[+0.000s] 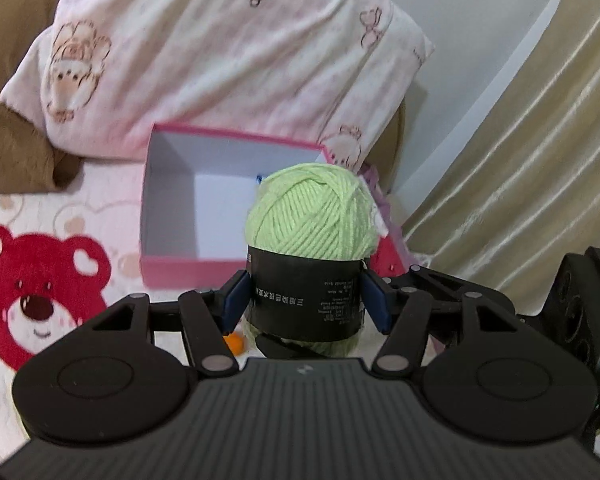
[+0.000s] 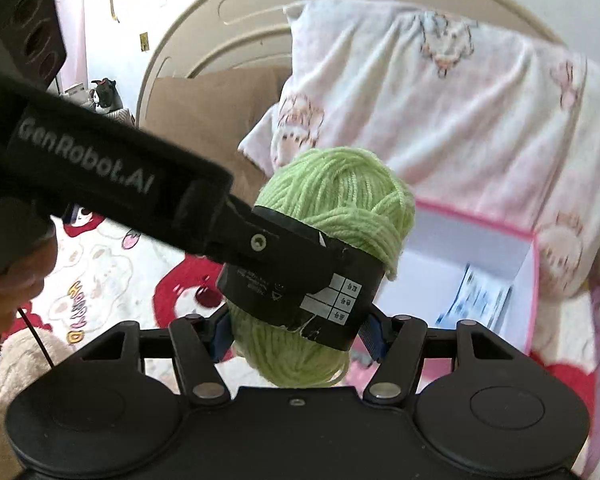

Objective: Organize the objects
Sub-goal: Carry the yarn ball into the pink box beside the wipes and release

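1. While the left claw clamps its blue pads against the black paper band of the green yarn ball, the ball sits upright between them, held clear of the bed.
2. Seen from the right wrist, that left claw reaches in from the left and grips the yarn ball across its band.
3. The right claw brackets the ball's lower half, set narrow with a pad close on each side; I cannot tell whether it is pressing.
4. Just beyond the ball lies an open pink box with a white interior; a blue-and-white printed item lies inside it.
5. A small orange object shows on the bed below the left claw.
6. The box rests on a bedsheet printed with a red bear.
7. Behind the box a pink-and-white pillow leans, with a brown cushion to its left and a cream curtain to the right.
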The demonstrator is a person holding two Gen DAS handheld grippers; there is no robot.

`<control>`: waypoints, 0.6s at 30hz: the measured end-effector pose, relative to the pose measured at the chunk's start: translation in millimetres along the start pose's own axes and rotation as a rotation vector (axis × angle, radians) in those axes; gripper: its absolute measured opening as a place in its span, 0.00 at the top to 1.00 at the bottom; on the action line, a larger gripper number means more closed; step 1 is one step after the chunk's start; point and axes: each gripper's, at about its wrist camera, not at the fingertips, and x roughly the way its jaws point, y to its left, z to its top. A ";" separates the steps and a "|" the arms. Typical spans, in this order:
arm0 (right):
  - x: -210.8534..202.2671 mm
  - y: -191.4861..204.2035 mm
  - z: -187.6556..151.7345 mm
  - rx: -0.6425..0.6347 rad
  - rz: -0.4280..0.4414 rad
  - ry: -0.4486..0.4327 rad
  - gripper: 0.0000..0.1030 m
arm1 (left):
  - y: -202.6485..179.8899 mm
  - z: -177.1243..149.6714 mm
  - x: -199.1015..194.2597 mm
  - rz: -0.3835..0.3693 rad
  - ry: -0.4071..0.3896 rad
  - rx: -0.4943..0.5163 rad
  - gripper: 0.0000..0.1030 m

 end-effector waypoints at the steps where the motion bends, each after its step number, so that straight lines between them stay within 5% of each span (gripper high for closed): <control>1: 2.3 -6.1 4.9 0.002 -0.006 -0.002 0.35 | -0.4 6.8 4.1 0.000 -0.005 -0.004 0.42; 12: 85.4 -112.1 49.4 0.114 -0.021 0.114 0.35 | 26.3 86.2 115.6 0.022 0.019 -0.049 0.42; 18: 149.9 -152.4 33.8 0.194 0.005 0.178 0.35 | 54.2 88.1 184.3 0.044 0.045 -0.087 0.42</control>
